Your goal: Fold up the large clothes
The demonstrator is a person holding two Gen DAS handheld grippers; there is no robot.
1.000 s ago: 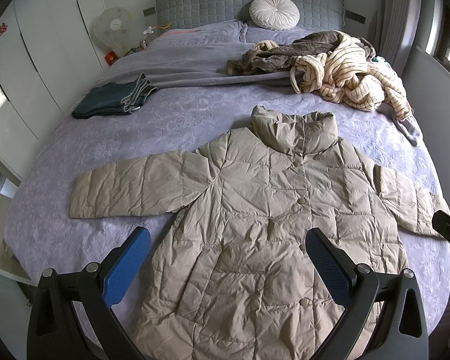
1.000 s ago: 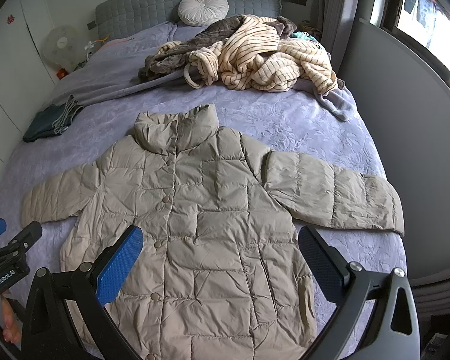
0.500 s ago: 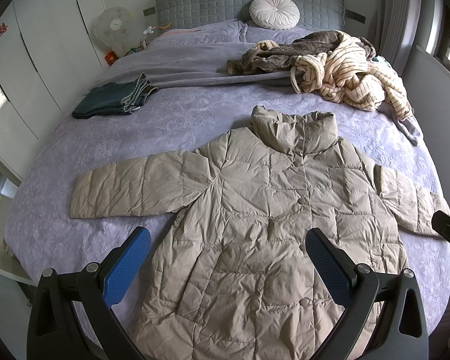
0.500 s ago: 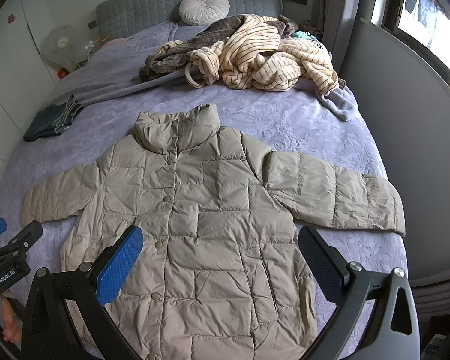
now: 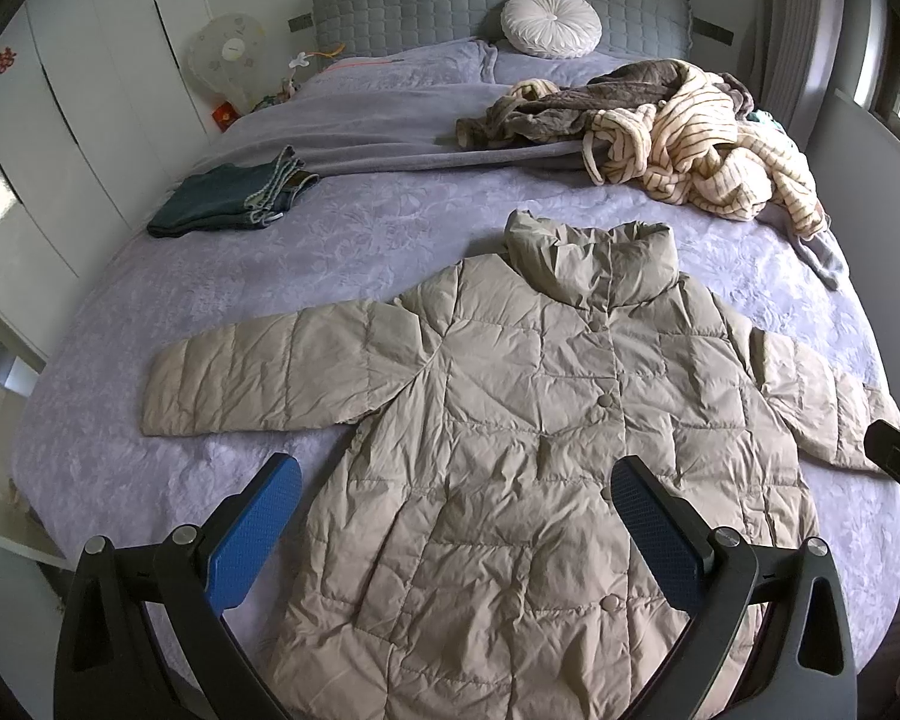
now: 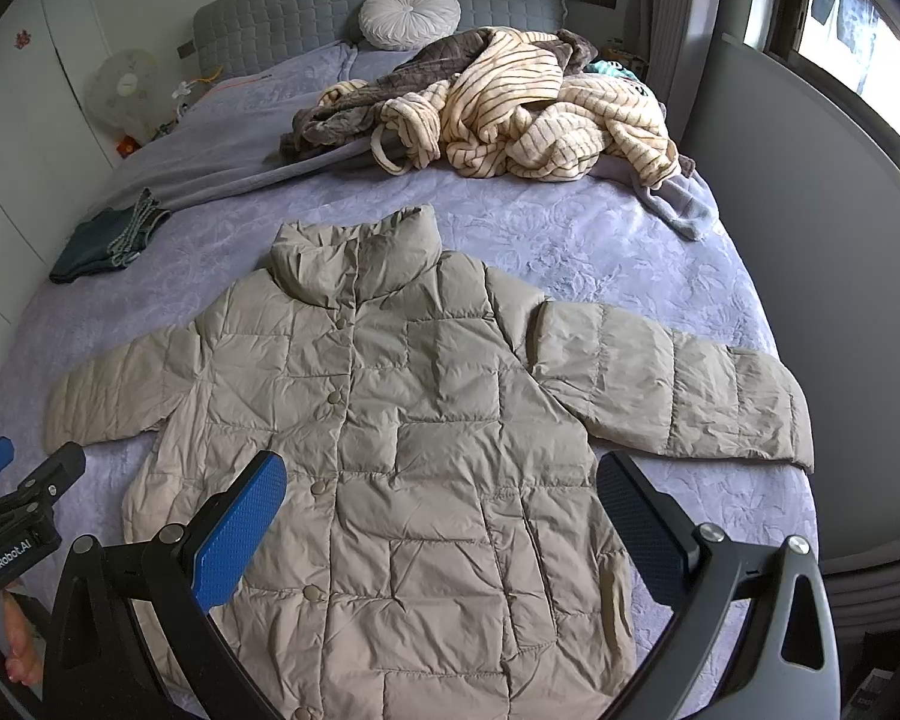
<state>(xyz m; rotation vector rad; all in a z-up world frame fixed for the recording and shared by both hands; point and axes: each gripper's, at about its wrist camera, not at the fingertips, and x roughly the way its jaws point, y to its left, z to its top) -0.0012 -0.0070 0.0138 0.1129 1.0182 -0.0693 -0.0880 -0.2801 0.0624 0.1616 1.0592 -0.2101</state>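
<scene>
A beige quilted puffer jacket (image 5: 510,450) (image 6: 414,438) lies flat and buttoned on the lavender bed (image 5: 360,228) (image 6: 600,240), collar toward the headboard, both sleeves spread sideways. My left gripper (image 5: 456,498) hovers open above the jacket's lower left part, blue pads wide apart, holding nothing. Over the lower right part my right gripper (image 6: 441,495) is likewise open and empty. The left gripper's side shows at the left edge of the right wrist view; the right gripper's tip shows at the right edge of the left wrist view.
A heap of striped cream and brown clothes (image 5: 678,132) (image 6: 510,114) lies near the headboard. Folded dark jeans (image 5: 228,201) (image 6: 105,237) rest at the bed's left side. A round white cushion (image 5: 551,30) leans on the headboard. Wardrobes stand left, a grey wall right.
</scene>
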